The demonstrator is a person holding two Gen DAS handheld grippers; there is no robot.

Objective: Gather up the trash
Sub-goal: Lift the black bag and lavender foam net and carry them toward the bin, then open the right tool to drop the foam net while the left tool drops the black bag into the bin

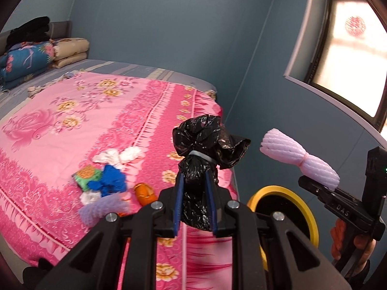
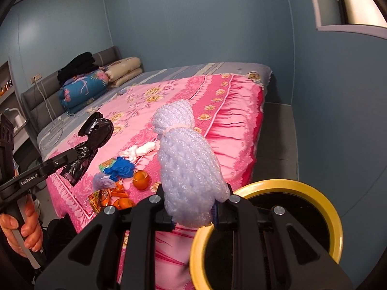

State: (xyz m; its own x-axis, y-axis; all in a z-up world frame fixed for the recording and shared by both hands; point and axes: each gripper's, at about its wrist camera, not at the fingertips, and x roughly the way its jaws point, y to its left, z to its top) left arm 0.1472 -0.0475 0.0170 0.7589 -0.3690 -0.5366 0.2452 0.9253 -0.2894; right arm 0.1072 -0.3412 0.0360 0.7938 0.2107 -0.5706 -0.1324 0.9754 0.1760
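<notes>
Trash point(image 1: 108, 183) lies in a heap at lower left of the left wrist view, on the pink bedspread point(image 1: 48, 120): white tissue point(image 1: 118, 157), a blue scrap point(image 1: 110, 181), an orange peel point(image 1: 145, 193). At centre we see the left gripper point(image 1: 194, 203) clamped on a black bag point(image 1: 200, 145), held up off the bed. Right of it, the yellow bin point(image 1: 307, 212) stands beside the bed. At far right, the right gripper point(image 2: 192, 207) pinches a foam net point(image 2: 188, 169), also in the air above the bin's rim.
</notes>
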